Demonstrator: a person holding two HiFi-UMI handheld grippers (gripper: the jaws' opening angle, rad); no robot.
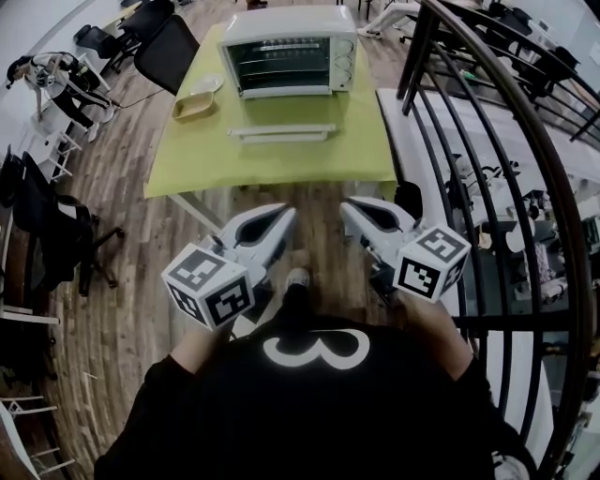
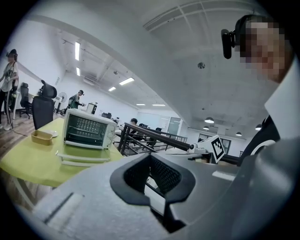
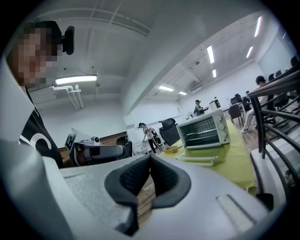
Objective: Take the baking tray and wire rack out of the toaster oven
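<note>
Two closed, empty claws, left claw [image 1: 287, 214] and right claw [image 1: 349, 208], face one toaster oven [image 1: 286, 52].

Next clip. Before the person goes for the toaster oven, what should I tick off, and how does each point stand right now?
1. Oven door open: ok. The door lies flat in front of the toaster oven.
2. Tray and rack inside: cannot tell. Shelves show in the opening, but which is which is unclear.
3. Left gripper empty: ok, jaws together on nothing.
4. Right gripper empty: ok, likewise.
5. Jaws apart for a grasp: not ok, both shut.
6. Grippers at the oven: not ok, both hang short of the table.
</note>
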